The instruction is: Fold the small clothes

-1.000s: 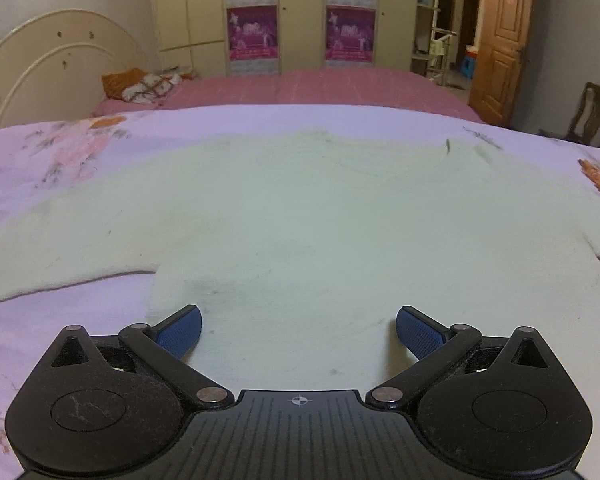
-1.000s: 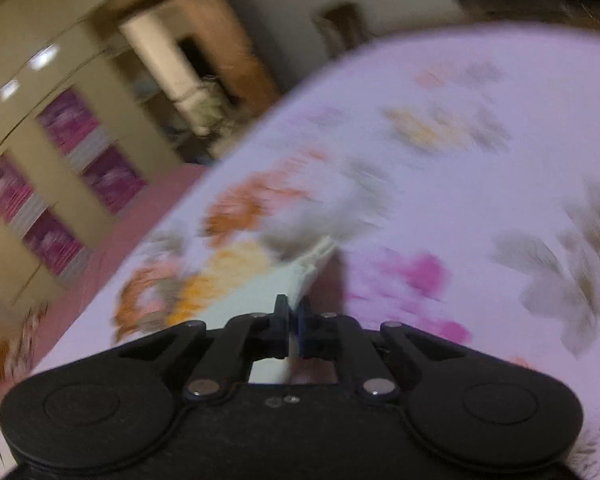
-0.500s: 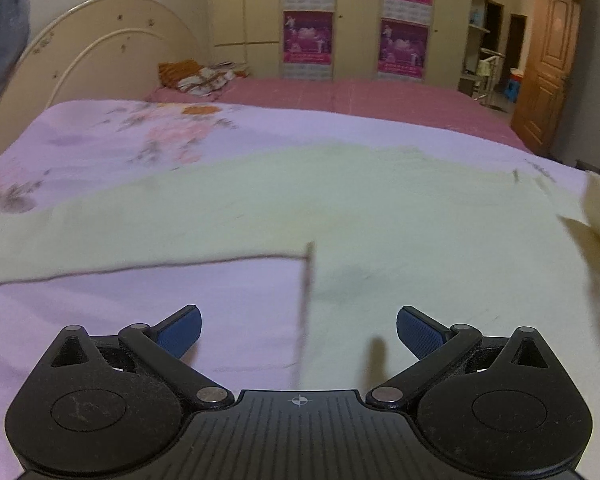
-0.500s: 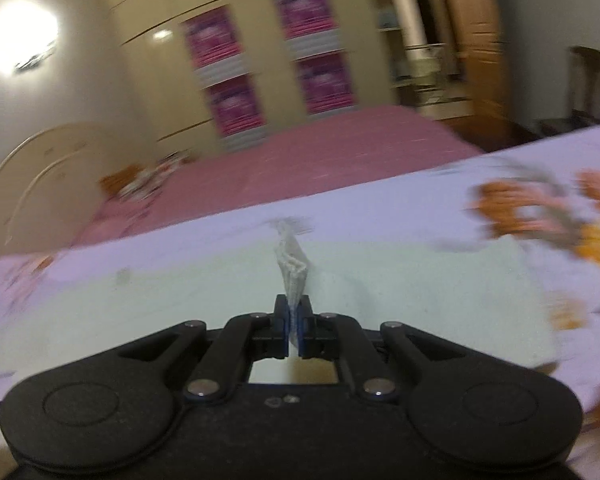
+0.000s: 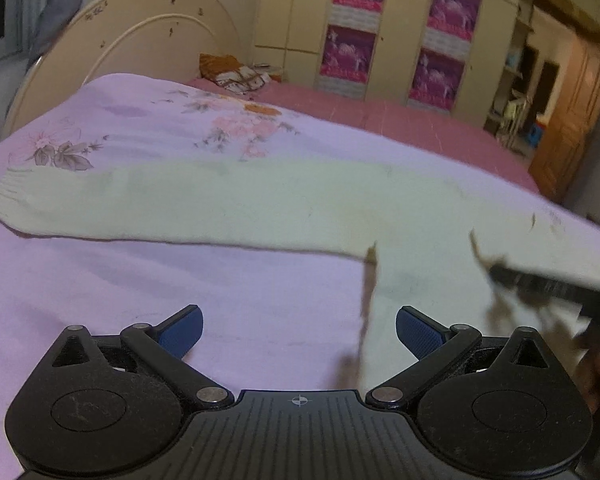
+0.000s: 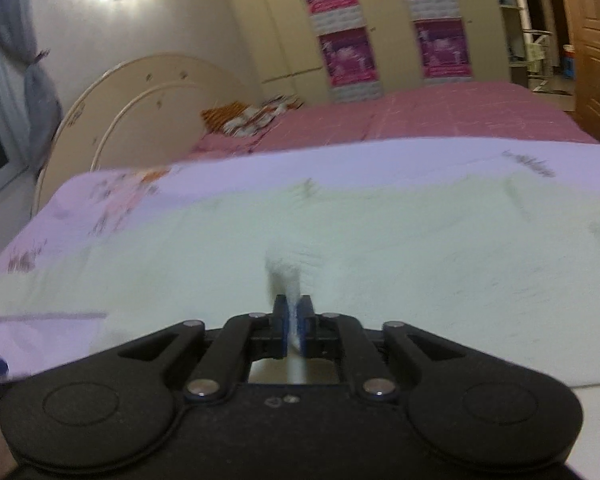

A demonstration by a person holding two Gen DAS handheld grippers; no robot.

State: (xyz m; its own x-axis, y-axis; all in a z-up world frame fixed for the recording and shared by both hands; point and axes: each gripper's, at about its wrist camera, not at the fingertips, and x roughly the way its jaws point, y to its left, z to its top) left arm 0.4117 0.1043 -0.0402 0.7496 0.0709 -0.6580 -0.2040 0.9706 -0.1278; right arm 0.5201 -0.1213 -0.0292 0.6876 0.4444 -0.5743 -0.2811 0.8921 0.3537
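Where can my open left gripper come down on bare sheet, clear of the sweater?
Bare lilac sheet lies ahead of the left gripper, bordered by the sweater sleeve beyond and the sweater body to the right. That right side is crowded: the right gripper holds pinched sweater fabric.

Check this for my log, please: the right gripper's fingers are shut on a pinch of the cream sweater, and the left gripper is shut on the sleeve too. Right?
Not quite. The left gripper is open, holding nothing; the left wrist view shows its fingers spread above the lilac bedsheet. The rest stands: the right gripper is shut on the cream sweater.
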